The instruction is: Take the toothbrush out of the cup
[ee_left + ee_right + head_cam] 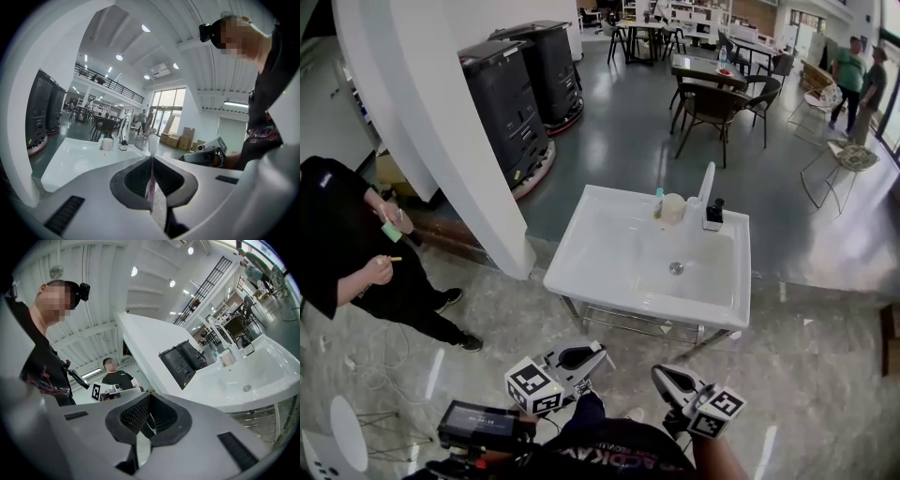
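— Grippers first: how do they stand?
— Your left gripper (586, 356) and right gripper (667, 377) hang low, close to your body. Each has its jaws pressed together, holding nothing.
— Where is the toothbrush?
— Well apart from both grippers, at the back rim of a white sink (609, 253). Its teal tip, the toothbrush (658, 200), shows at the left side of a pale cup (674, 209), which stands upright beside the tap (707, 183). It is too small to tell whether it sits inside.
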### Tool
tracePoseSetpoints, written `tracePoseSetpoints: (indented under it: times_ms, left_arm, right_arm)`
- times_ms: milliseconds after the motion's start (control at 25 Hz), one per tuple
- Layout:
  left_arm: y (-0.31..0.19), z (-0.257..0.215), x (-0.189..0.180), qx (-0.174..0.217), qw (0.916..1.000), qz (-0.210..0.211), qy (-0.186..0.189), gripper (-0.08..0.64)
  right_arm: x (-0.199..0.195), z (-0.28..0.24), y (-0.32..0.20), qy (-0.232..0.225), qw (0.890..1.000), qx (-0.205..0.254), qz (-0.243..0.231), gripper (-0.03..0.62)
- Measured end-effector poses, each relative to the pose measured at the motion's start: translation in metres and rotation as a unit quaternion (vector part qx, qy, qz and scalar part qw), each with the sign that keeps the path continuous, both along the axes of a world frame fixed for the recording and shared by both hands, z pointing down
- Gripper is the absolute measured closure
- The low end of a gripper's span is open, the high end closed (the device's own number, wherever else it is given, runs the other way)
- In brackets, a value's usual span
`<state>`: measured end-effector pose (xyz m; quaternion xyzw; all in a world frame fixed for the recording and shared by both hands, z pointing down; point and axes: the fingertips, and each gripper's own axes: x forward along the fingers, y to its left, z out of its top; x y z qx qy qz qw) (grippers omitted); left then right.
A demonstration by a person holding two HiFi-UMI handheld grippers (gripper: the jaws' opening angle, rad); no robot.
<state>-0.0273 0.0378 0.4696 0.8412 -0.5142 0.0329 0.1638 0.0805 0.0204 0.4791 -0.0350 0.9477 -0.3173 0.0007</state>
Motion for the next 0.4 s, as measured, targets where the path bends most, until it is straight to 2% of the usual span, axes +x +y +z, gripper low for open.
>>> tracePoseSetpoints:
  times_ms: [200, 400]
  left_arm:
    - [-0.003, 0.001, 0.004, 0.0, 1.0, 0.004, 0.006, 0.54]
    - [-0.002, -0.002, 0.003, -0.002, 0.9999, 0.005, 0.014, 0.54]
  right_arm:
    - [0.001, -0.006, -0.005, -0.013, 1.0, -0.003, 0.01, 0.583]
    - [0.005, 0.005, -0.002, 0.023, 1.0, 0.009, 0.006, 0.583]
